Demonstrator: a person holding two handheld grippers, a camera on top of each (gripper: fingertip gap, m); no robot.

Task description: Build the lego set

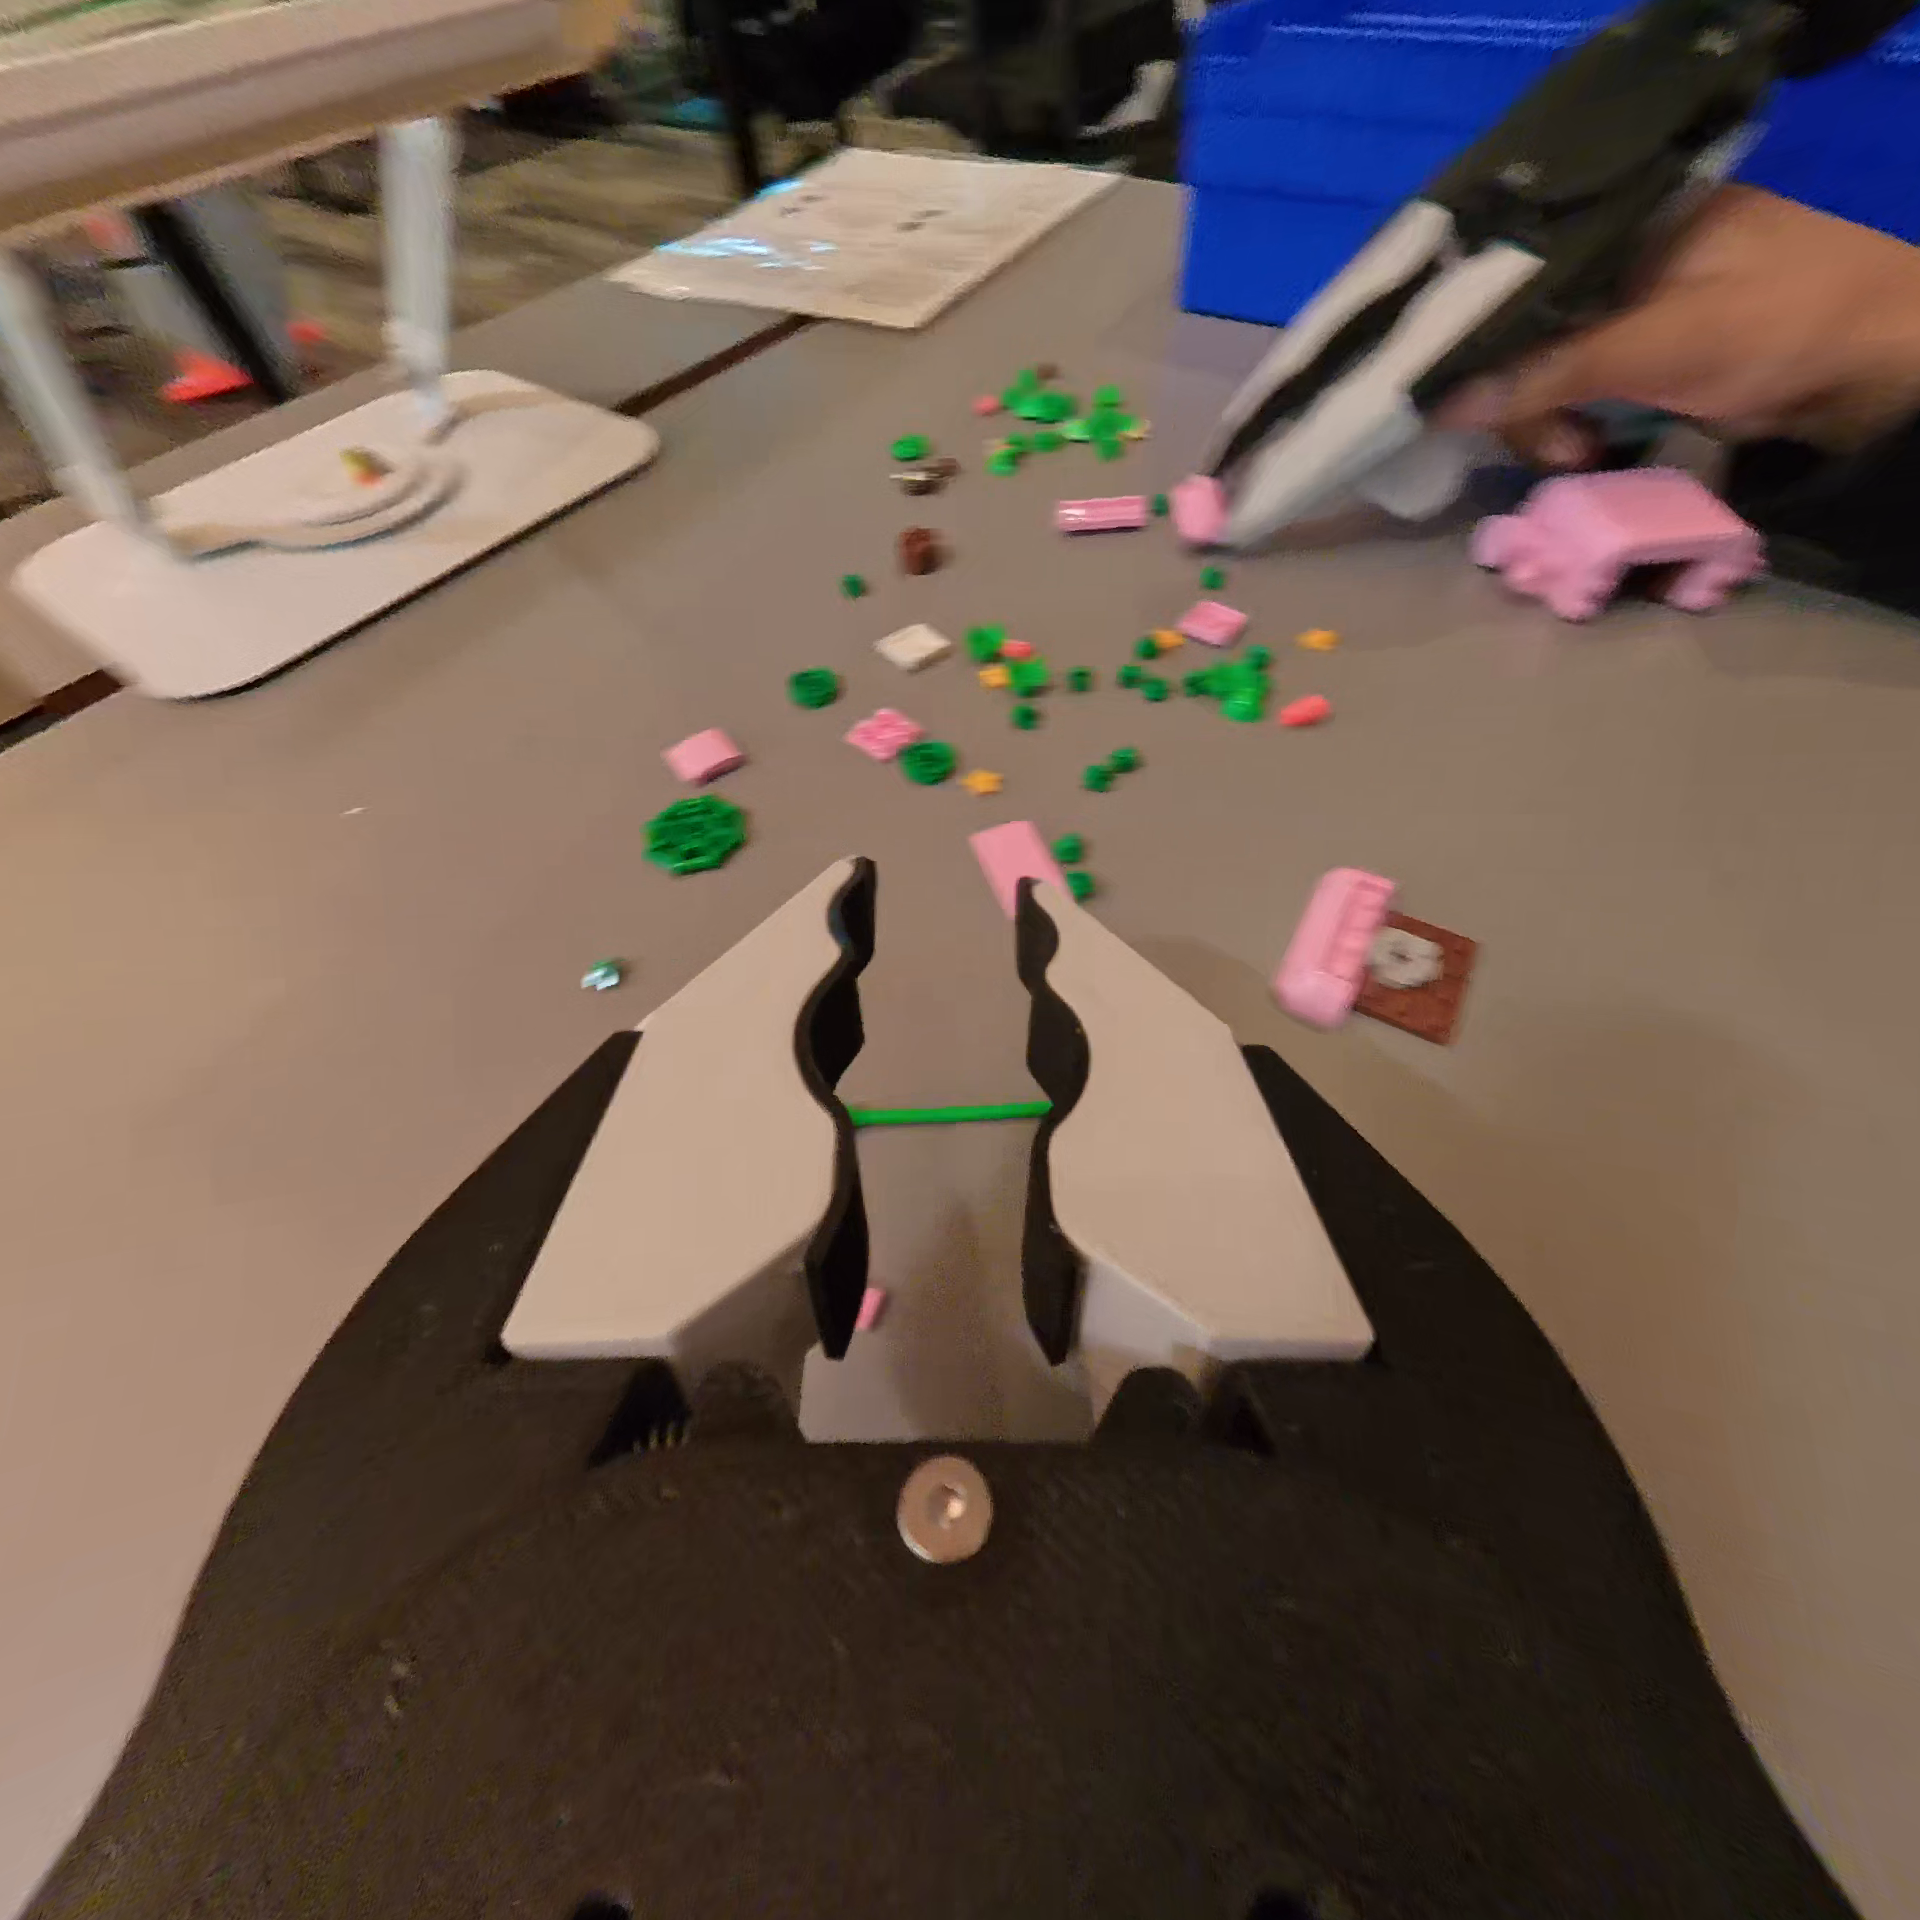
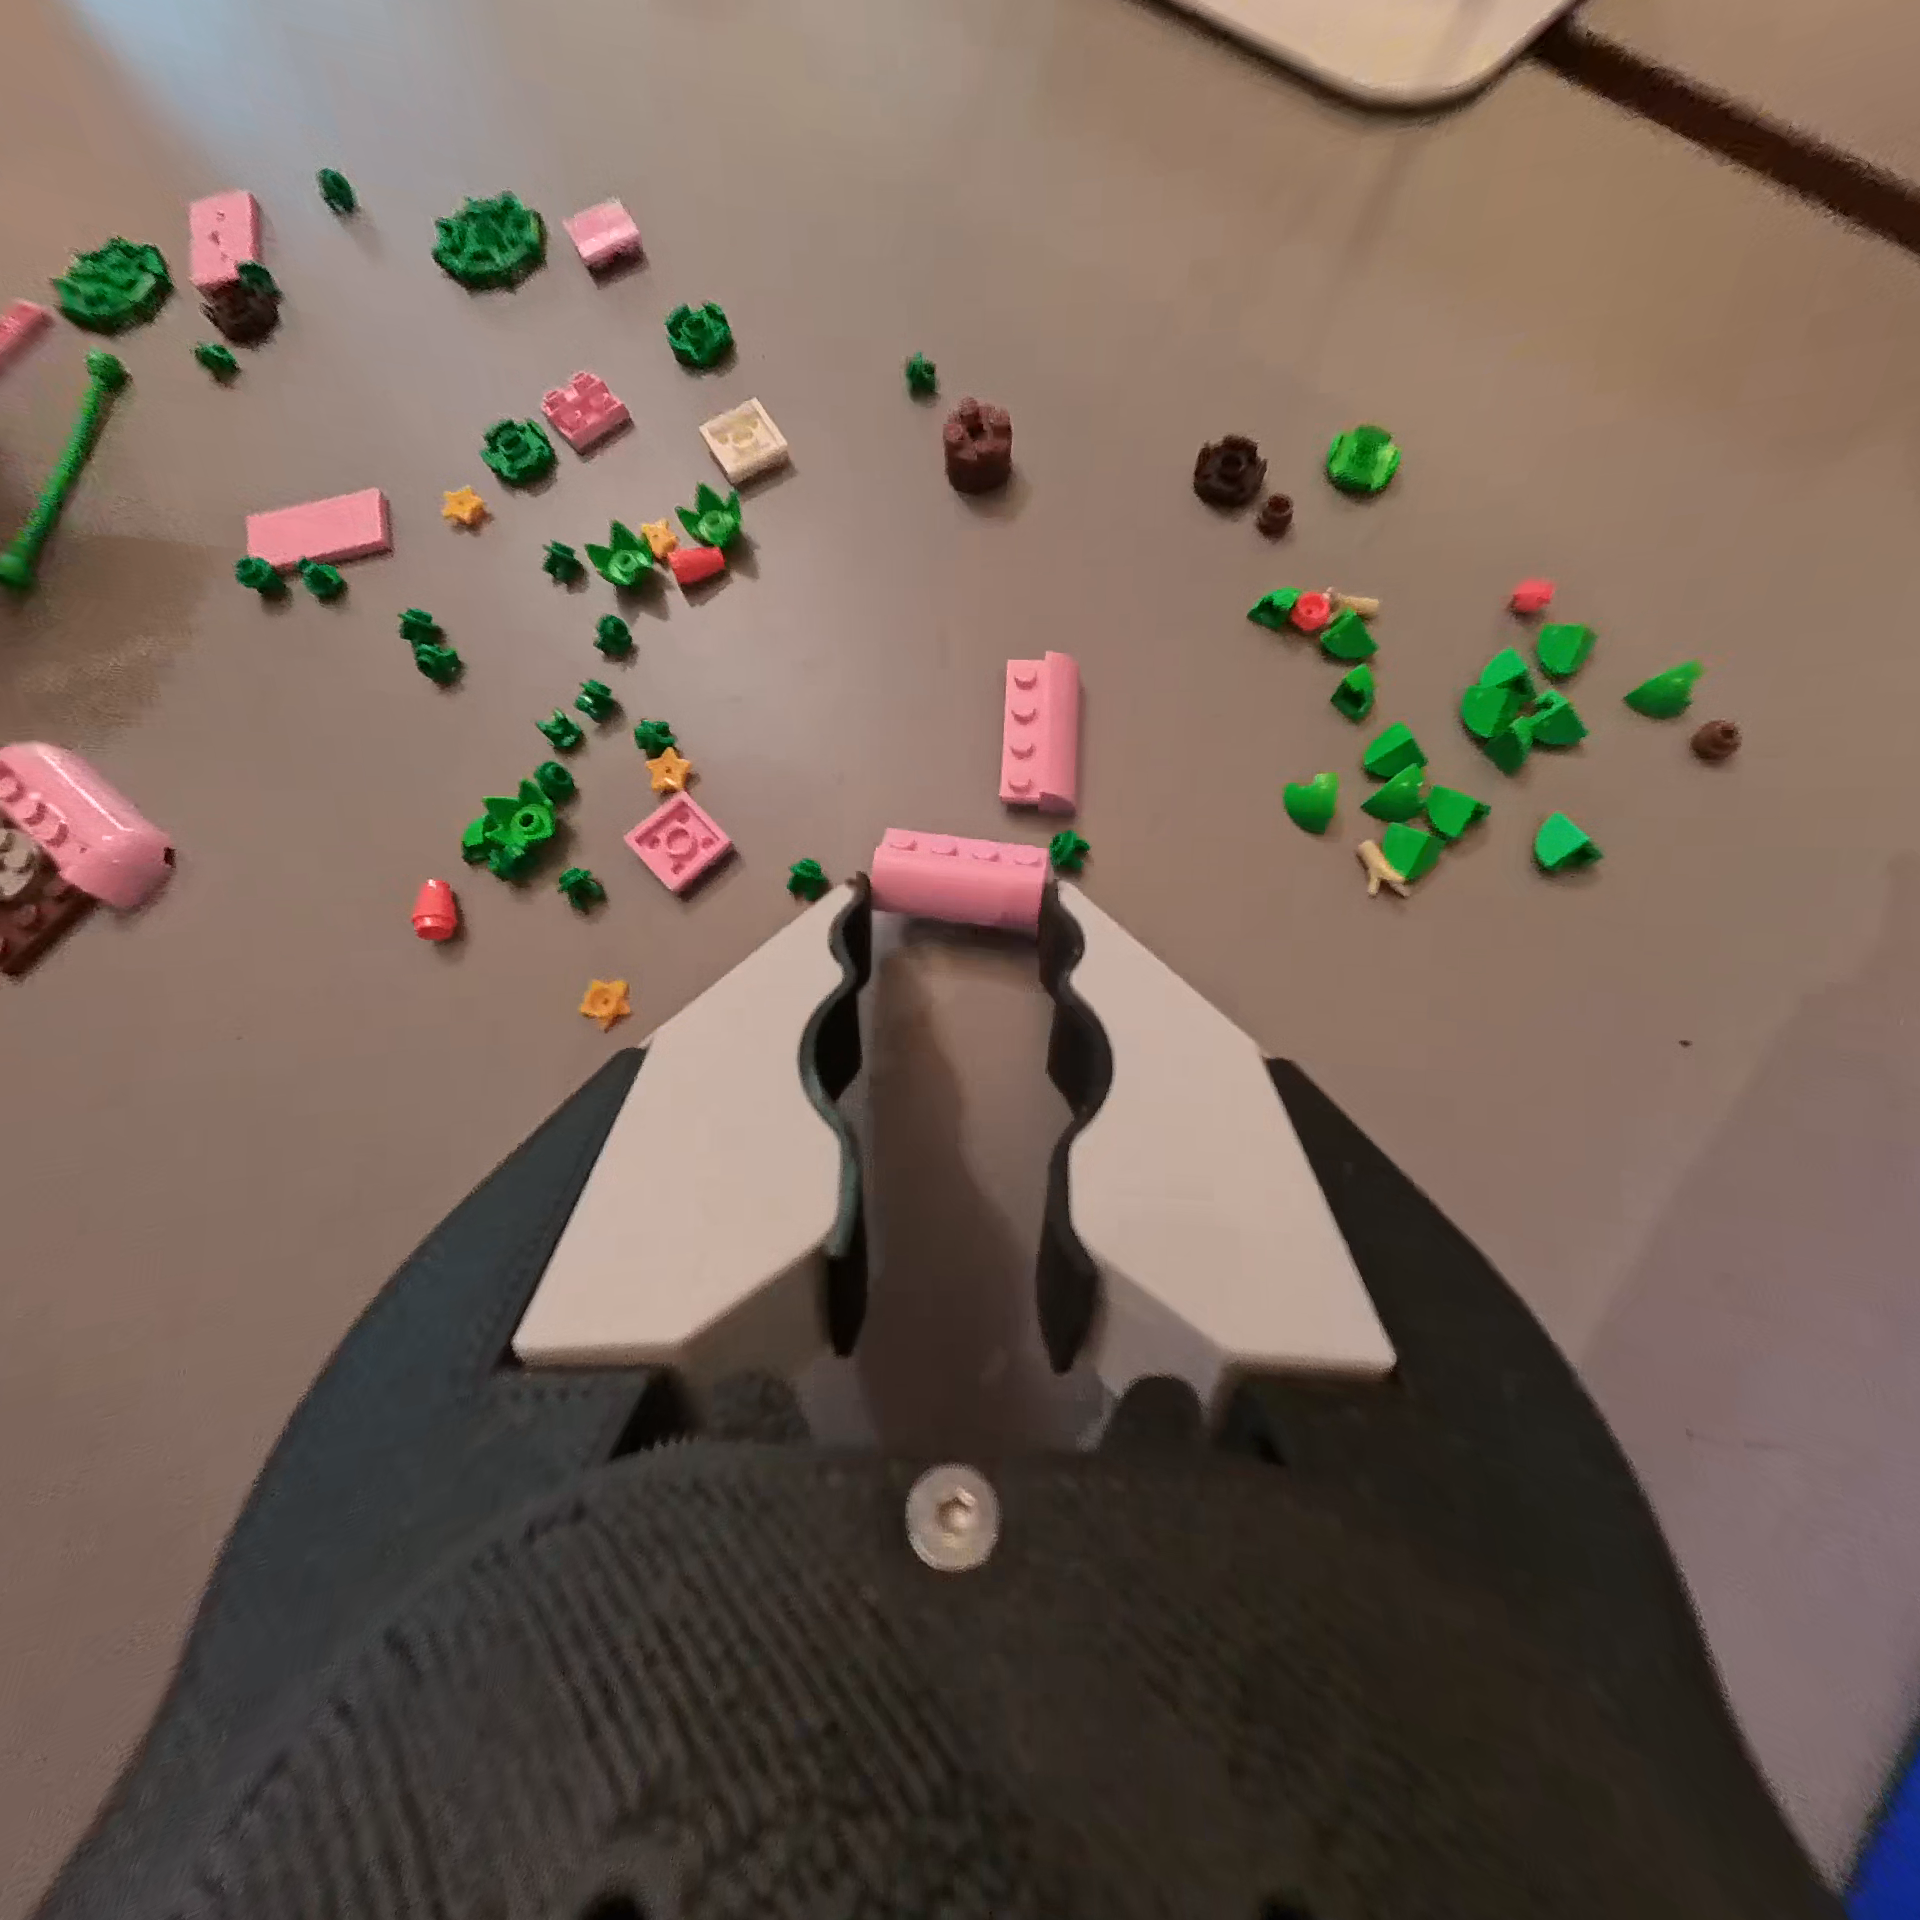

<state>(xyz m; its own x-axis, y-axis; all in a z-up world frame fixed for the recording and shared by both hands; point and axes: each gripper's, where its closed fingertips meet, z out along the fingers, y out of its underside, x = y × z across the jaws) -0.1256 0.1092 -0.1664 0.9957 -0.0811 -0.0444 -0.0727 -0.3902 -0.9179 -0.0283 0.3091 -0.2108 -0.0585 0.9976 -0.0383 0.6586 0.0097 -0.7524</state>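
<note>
My right gripper (image 2: 956, 896) is shut on a pink curved brick (image 2: 958, 878), held crosswise between its fingertips low over the grey table (image 2: 1247, 312). It also shows in the left wrist view (image 1: 1221, 520), far right. A matching pink curved brick (image 2: 1039, 732) lies just beyond. My left gripper (image 1: 940, 883) is open and hovers over the table. A thin green rod (image 1: 951, 1114) shows across its gap; in the right wrist view the rod (image 2: 62, 468) lies on the table. A pink flat tile (image 1: 1006, 857) lies at its right fingertip. A built pink pig (image 1: 1621, 540) stands far right.
Several loose green, pink, brown and yellow pieces are scattered mid-table (image 2: 623, 561). A pink curved brick on a brown plate (image 1: 1351, 961) lies right of the left gripper. A white stand base (image 1: 312, 540), an instruction sheet (image 1: 873, 234) and a blue bin (image 1: 1351, 156) stand farther off. Tip to tip, the grippers are about 25 cm apart. My right tips are about 25 cm from the thin green rod (image 1: 951, 1114), my left tips only 6 cm. It turns up in the right wrist view (image 2: 78, 451) as well. My left tips are roughly 7 cm from the pink flat tile (image 1: 1006, 857). Seen from the right wrist view (image 2: 339, 522) as well. The built pink pig (image 1: 1621, 540) is about 12 cm from my right fingertips and 25 cm from my left.
</note>
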